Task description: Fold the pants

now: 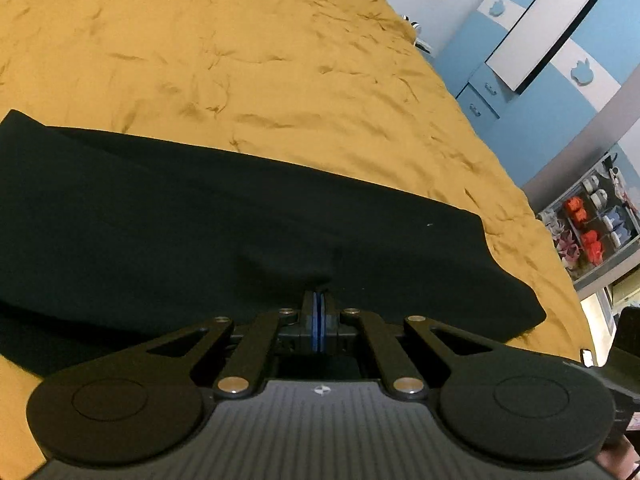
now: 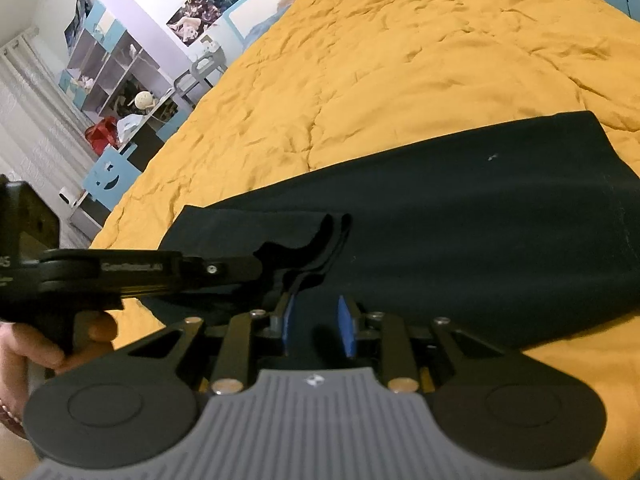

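Observation:
Black pants (image 1: 240,220) lie folded in a long band across a yellow bedspread (image 1: 240,60). My left gripper (image 1: 319,300) is shut on the near edge of the pants, and the cloth puckers up at its blue pads. In the right wrist view the pants (image 2: 480,220) stretch away to the right. There the left gripper (image 2: 316,248) reaches in from the left, held by a person's hand (image 2: 80,340), and lifts a fold of cloth. My right gripper (image 2: 316,320) sits just behind it over the same edge. Its blue pads (image 2: 346,324) stand apart with dark cloth showing between them.
The yellow bedspread (image 2: 400,60) runs far beyond the pants. A blue wardrobe (image 1: 540,112) and a shelf of small toys (image 1: 592,224) stand off the bed's right side. Open shelves (image 2: 120,72) and a blue smiley box (image 2: 108,176) stand off its left side.

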### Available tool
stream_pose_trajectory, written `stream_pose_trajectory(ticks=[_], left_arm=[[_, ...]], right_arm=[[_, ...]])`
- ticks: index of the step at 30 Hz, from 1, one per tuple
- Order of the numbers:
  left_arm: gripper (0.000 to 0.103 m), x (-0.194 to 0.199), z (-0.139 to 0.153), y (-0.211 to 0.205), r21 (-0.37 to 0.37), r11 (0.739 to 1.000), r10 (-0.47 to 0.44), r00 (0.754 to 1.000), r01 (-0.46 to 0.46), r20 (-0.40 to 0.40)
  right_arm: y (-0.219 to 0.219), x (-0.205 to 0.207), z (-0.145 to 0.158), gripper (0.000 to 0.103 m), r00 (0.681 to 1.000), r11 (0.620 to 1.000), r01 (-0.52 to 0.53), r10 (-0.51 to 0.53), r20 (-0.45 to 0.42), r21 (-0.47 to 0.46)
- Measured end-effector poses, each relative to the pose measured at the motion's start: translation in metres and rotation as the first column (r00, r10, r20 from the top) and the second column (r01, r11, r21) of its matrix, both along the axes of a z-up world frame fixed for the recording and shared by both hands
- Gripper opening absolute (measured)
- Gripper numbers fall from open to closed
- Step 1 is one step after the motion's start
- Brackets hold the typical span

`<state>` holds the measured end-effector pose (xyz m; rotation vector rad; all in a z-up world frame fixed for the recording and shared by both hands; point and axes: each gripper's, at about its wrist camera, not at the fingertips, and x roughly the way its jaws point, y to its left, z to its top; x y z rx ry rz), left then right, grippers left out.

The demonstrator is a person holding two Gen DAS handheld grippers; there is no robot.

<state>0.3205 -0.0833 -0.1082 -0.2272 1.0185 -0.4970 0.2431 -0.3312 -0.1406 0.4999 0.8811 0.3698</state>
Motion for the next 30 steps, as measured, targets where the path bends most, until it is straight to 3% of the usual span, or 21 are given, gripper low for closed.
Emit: stream_pose_trajectory(ticks=[5, 9, 11, 13, 14, 20, 24, 29, 30], left_arm=[[0.000, -0.003, 0.022, 0.008, -0.078, 0.997, 0.001, 0.998, 0.004, 0.069], [0.001, 0.000, -0.008, -0.010, 0.012, 0.997, -0.070, 0.997, 0.071, -0.029], [0.005, 0.002, -0.018, -0.007, -0.018, 0.999, -0.049, 0.997, 0.048, -0.063], [0.023, 0.004, -0.019, 0.000, -0.076, 0.997, -0.037, 0.996, 0.031, -0.080], [0.026, 0.005, -0.017, 0.004, -0.106, 0.994, -0.034, 0.996, 0.025, -0.088], [0.031, 0.008, 0.010, 0.048, -0.145, 0.985, 0.091, 0.996, -0.092, -0.011], [0.031, 0.003, 0.021, 0.081, -0.086, 0.980, 0.186, 0.981, -0.181, 0.050], [0.031, -0.001, 0.022, 0.110, -0.102, 0.964, 0.254, 0.965, -0.247, 0.064], [0.031, -0.003, 0.023, 0.116, -0.108, 0.961, 0.262, 0.963, -0.254, 0.065]], right_arm=[[0.002, 0.002, 0.001, 0.022, 1.000, 1.000, 0.001, -0.001, 0.007, 0.004], [0.001, 0.006, -0.002, 0.026, 1.000, 1.000, -0.002, 0.002, -0.009, 0.027], [-0.002, 0.006, -0.002, 0.032, 1.000, 0.999, 0.013, -0.013, -0.010, 0.037], [-0.006, 0.008, 0.000, 0.038, 1.000, 0.998, 0.028, -0.027, -0.012, 0.053], [-0.008, 0.010, -0.001, 0.039, 0.999, 0.997, 0.034, -0.032, -0.020, 0.069], [-0.012, 0.040, -0.024, 0.044, 0.986, 0.964, 0.088, -0.047, -0.163, 0.250], [-0.008, 0.058, -0.053, 0.044, 0.951, 0.926, 0.162, -0.055, -0.303, 0.341], [0.003, 0.075, -0.073, 0.044, 0.925, 0.875, 0.229, -0.059, -0.376, 0.427], [0.006, 0.078, -0.074, 0.039, 0.925, 0.871, 0.228, -0.056, -0.375, 0.434]])
